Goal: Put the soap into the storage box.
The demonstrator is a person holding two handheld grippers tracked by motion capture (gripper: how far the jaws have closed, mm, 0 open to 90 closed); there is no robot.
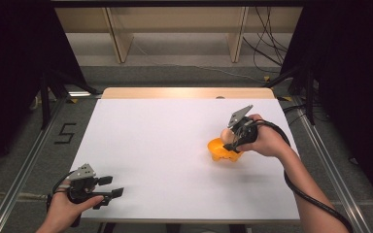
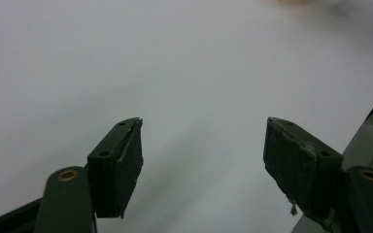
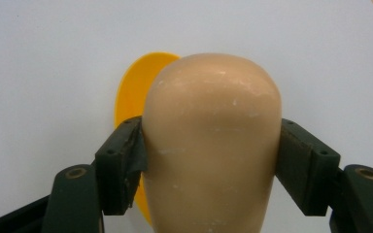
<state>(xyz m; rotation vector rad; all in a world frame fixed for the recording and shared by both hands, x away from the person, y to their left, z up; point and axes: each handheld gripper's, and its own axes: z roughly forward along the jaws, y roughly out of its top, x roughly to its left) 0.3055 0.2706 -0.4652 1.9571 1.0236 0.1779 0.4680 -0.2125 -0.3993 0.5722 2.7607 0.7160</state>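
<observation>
My right gripper (image 3: 211,150) is clamped on a smooth beige egg-shaped object (image 3: 211,141), held just above the orange plastic cup (image 1: 222,149). My left gripper (image 2: 204,150) sits well apart from that cup, jaws spread, nothing between them.

A white sheet covers the bench (image 1: 165,155), leaving a strip of pale wood bare along its far edge at twelve o'clock. One thing lies directly on the sheet, an orange dish (image 1: 219,149) out toward three o'clock, well apart from every edge.
</observation>
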